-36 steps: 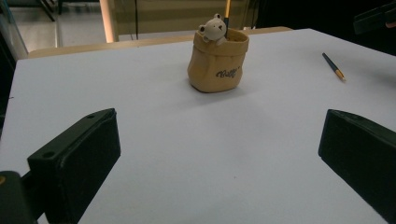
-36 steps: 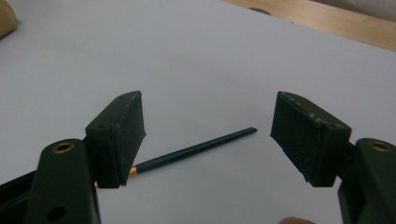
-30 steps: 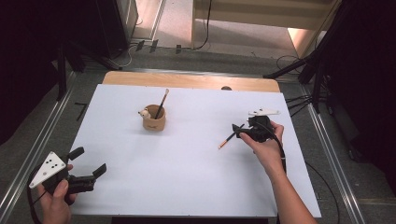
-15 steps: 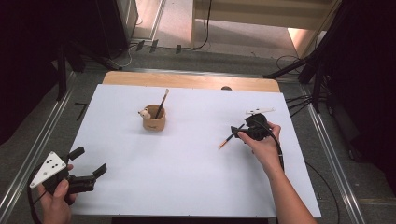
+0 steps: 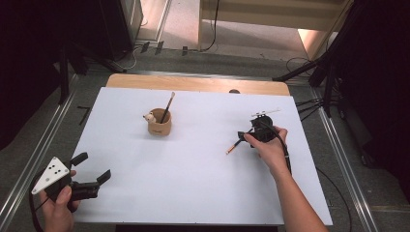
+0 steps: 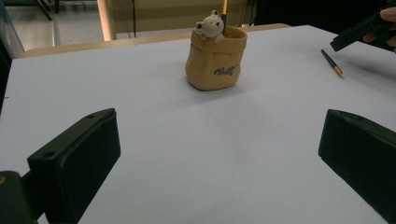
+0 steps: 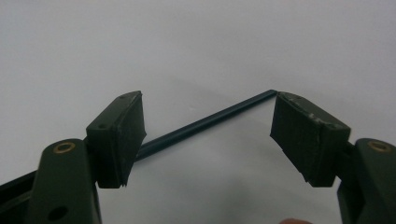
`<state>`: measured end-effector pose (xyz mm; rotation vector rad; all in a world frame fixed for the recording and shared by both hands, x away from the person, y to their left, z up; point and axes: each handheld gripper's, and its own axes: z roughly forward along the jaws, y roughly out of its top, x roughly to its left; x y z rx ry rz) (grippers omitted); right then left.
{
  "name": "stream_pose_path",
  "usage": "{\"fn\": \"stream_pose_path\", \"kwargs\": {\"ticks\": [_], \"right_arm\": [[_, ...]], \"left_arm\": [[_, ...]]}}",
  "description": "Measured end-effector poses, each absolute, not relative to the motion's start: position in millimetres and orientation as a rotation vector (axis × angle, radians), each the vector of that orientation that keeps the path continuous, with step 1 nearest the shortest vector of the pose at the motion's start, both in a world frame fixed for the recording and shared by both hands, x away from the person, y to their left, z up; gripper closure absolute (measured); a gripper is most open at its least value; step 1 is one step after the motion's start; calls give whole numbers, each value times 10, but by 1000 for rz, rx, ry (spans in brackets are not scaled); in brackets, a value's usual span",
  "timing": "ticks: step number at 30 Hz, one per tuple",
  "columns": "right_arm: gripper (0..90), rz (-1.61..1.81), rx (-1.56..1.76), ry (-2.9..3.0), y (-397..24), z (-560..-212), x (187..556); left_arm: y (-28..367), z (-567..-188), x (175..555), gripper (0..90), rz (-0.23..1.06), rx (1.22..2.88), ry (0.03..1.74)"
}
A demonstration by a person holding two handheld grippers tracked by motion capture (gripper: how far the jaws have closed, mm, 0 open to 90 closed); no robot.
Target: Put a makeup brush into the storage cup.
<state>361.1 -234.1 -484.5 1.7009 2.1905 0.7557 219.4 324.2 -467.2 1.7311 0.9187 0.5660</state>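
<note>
A dark blue pencil (image 7: 205,122) with an orange tip lies flat on the white sheet (image 5: 193,193) at the right (image 5: 234,146). My right gripper (image 7: 208,109) is open and tipped down over it, with the pencil running slantwise across the gap between the pads. From above, that gripper (image 5: 246,137) sits at the pencil's upper end. A tan bag-shaped cup (image 5: 160,126) with a small bear figure holds one upright brush or pencil (image 5: 167,107). My left gripper (image 5: 93,167) is held open and empty at the near left corner, facing the cup (image 6: 215,60).
The sheet covers a wooden table whose bare edge (image 5: 193,83) shows at the back. Metal rails (image 5: 34,159) run along the floor on both sides, and dark stands and cables (image 5: 329,82) are at the back right. The other hand's gripper (image 6: 369,30) appears far off.
My right gripper has sunk a little and shifted left over the pencil, tipping further down. The left gripper, cup and pencil have stayed put.
</note>
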Motion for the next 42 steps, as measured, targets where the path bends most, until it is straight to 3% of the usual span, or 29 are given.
{"fn": "stream_pose_path", "kwargs": {"ticks": [30,42], "right_arm": [[317,487,1930,2311,-2196,-4827,3895],[421,343,2073,2314,-2145,-4791,4023]], "left_arm": [[3240,-4673,2197,0,559,1733,923],[3238,-4672,2194,0,560,1735,921]]}}
